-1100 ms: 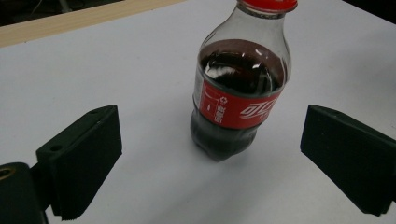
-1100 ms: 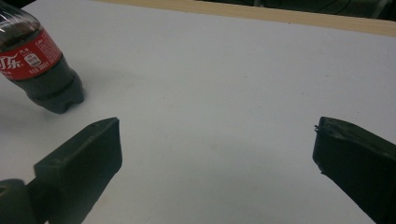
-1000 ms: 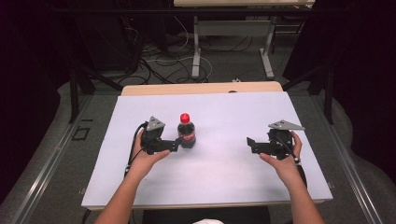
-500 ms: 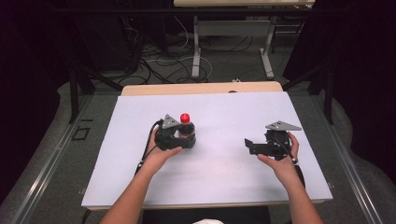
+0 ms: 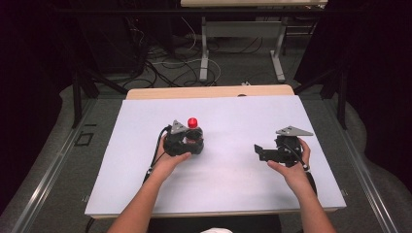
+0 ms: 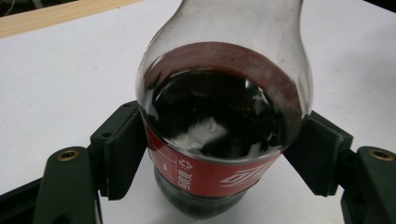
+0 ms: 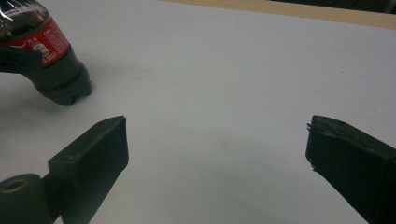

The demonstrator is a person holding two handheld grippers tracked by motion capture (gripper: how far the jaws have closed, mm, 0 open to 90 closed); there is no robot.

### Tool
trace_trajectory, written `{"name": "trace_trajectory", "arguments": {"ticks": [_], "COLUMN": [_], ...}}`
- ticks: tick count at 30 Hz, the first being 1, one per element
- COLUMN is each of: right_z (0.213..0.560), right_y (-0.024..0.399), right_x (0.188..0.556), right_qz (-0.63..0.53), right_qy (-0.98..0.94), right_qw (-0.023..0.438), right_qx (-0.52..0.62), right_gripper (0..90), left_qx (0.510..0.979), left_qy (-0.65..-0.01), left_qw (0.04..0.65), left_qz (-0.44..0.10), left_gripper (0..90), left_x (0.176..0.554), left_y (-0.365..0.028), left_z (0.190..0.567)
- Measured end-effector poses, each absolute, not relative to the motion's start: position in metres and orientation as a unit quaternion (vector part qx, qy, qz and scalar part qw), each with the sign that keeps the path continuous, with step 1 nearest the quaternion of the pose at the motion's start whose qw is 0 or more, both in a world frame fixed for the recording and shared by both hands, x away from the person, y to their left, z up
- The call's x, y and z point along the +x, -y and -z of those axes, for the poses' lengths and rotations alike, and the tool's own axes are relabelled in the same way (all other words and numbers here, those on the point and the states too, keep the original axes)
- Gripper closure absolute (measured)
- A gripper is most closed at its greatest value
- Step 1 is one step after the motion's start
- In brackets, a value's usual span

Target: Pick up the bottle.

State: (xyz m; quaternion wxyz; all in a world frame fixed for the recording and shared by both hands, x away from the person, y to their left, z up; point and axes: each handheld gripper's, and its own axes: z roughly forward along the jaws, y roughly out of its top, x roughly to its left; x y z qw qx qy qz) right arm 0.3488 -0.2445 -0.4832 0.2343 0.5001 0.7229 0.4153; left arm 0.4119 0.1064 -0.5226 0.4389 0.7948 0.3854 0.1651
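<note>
A small cola bottle with a red cap and red label stands upright on the white table, left of centre. My left gripper is shut on it. In the left gripper view its two black pads press on the bottle at label height; the jaws have just been closing around it. My right gripper is held at the right of the table, pointing left toward the bottle. Its jaws stand wide open with nothing between them, though they have just closed a little.
A wooden strip runs along the table's far edge. Beyond it, on the floor, are cables and the metal legs of another table. Bare white surface lies between the two grippers.
The left hand moved right and slightly down to the bottle, and its jaws closed around the bottle's body. The right hand stayed where it was.
</note>
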Motion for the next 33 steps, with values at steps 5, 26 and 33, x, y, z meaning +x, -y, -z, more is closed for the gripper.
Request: {"name": "trace_trajectory", "arguments": {"ticks": [5, 26, 33], "right_z": [0.485, 0.485, 0.481], "right_y": [0.244, 0.241, 0.236], "right_x": [0.349, 0.348, 0.344], "right_qz": [-0.413, -0.415, -0.423], "right_qy": [-0.726, -0.726, -0.731], "right_qw": [0.235, 0.239, 0.236], "right_qx": [0.498, 0.493, 0.480], "right_gripper": [6.1, 6.3, 11.0], "left_qx": [0.797, 0.795, 0.802], "left_qy": [-0.375, -0.379, -0.367], "left_qw": [0.435, 0.436, 0.435], "left_qz": [-0.186, -0.185, -0.183], "left_gripper": [28.6, 29.4, 29.4], "left_x": [0.409, 0.399, 0.387], "left_y": [-0.105, -0.107, -0.112], "left_z": [0.522, 0.515, 0.502]}}
